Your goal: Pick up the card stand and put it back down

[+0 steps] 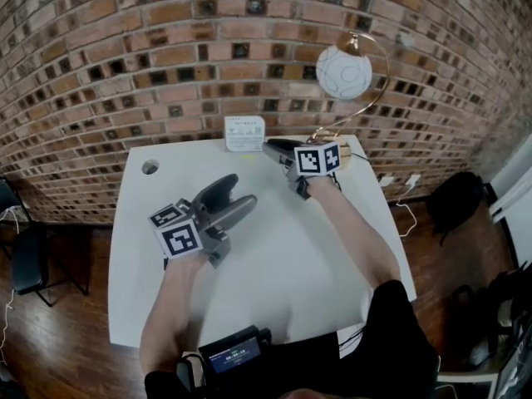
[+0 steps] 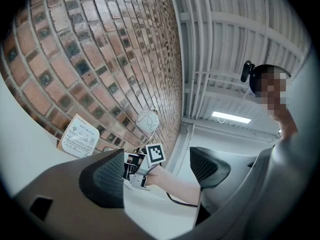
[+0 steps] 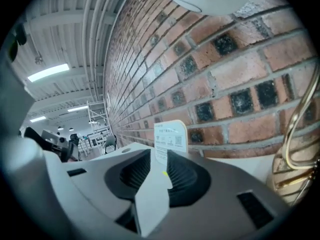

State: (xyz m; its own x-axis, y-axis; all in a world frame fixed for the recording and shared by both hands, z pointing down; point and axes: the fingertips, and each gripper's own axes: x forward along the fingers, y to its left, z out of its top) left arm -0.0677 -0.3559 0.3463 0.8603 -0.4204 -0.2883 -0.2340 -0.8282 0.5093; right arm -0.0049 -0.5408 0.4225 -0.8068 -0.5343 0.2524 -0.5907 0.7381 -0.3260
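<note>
The card stand (image 1: 245, 133), a small white printed card, stands upright near the back edge of the white table (image 1: 274, 264). My right gripper (image 1: 270, 146) reaches in from its right, with the tips at the card's right edge. In the right gripper view the card stand (image 3: 171, 134) rises at the far end of the narrow gap between the dark pads (image 3: 190, 176); I see no pad pressing on it, so my right gripper (image 3: 159, 169) is open. My left gripper (image 1: 243, 191) rests open on the table, and the left gripper (image 2: 157, 173) holds nothing.
A lamp with a white globe (image 1: 343, 71) on a curved brass arm stands at the back right, close to the right gripper. The brick wall (image 1: 166, 65) runs right behind the table. A round hole (image 1: 150, 166) is at the table's back left. A chair (image 1: 25, 256) stands left.
</note>
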